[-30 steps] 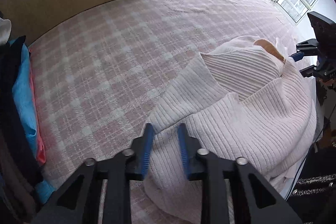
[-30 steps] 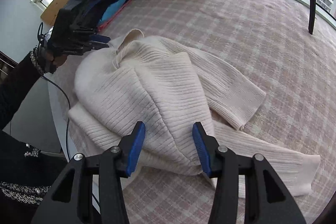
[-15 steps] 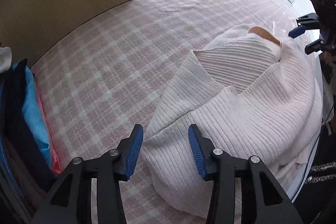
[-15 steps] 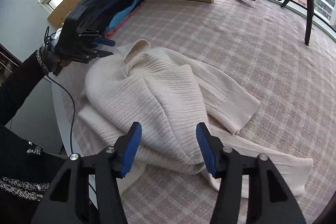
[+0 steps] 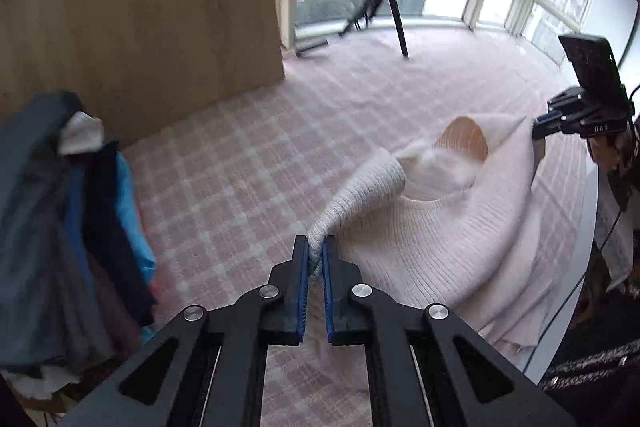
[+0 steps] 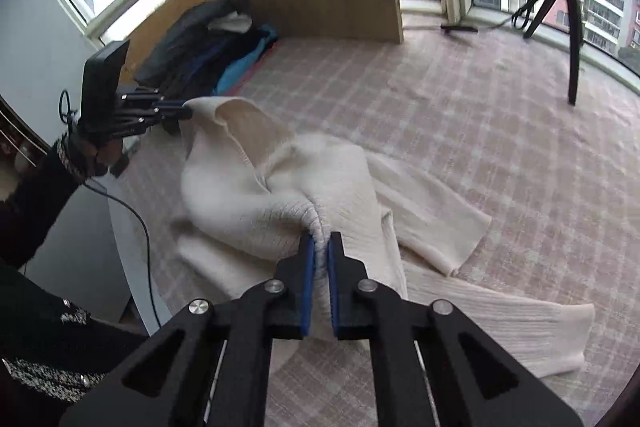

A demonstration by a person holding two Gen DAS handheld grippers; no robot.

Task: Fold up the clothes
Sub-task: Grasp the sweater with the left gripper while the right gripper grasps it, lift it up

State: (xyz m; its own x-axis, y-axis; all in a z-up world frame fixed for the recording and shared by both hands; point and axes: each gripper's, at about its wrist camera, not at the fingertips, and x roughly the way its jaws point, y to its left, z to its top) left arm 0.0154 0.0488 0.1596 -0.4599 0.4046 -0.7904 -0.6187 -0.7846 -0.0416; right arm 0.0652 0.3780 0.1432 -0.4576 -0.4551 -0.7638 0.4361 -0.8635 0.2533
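Sweater [image 6: 248, 187] is the cream thing lying on your pink checked cloth [image 6: 520, 155], with both ends pulled up. Your left gripper [image 5: 315, 255] pinches one edge tight. Your right gripper [image 6: 319, 253] pinches a bunched fold tight. Dark clothes [image 5: 60, 227] sit piled nearby.

The cream ribbed sweater [image 6: 256, 187] lies bunched near the edge of the pink plaid surface, its body humped up where I pinch it at two points. Its neck opening gapes upward, showing the tan inside. One sleeve [image 6: 436, 227] lies flat across the plaid, and another [image 6: 504, 323] stretches out nearer me.
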